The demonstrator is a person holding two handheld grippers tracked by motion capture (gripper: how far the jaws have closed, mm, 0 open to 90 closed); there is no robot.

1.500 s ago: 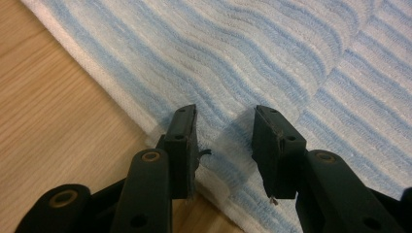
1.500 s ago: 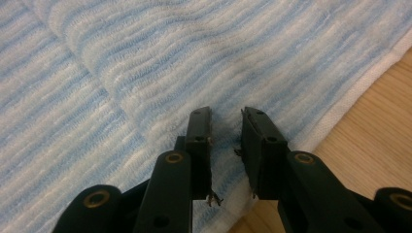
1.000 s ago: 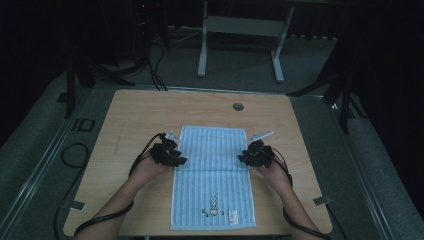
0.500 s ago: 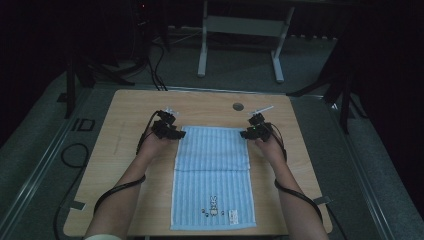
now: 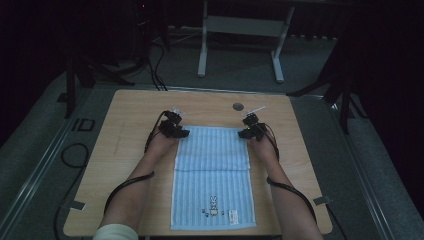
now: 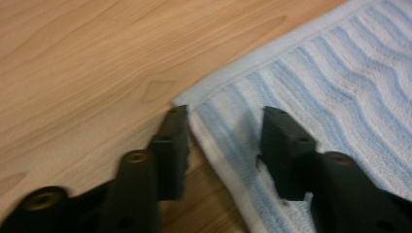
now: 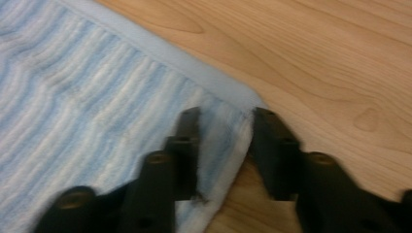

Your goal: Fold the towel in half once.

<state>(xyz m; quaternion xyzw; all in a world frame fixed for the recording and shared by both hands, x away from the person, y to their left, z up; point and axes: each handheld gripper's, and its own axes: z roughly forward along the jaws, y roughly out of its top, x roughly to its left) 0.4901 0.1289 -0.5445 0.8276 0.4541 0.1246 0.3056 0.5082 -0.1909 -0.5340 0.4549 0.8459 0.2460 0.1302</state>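
A light blue striped towel [image 5: 212,165] with a small rabbit print near its front hem lies flat on the wooden table [image 5: 130,115]. My left gripper [image 5: 181,133] is at the towel's far left corner. In the left gripper view the left gripper [image 6: 226,112] straddles that corner of the towel [image 6: 340,87], one jaw on the wood and one on the cloth. My right gripper [image 5: 246,133] is at the far right corner. In the right gripper view the right gripper [image 7: 226,115] has the towel's [image 7: 97,97] corner between its jaws. Both pairs of jaws have just been closing and still show a gap.
A small grey round disc [image 5: 238,106] is set in the table just beyond the towel. A metal frame [image 5: 240,30] stands on the floor behind the table. Cables [image 5: 75,155] lie on the floor at the left. Bare wood flanks the towel on both sides.
Both hands have moved away from me along the towel's side edges, from its middle to its two far corners. The towel has stayed in place.
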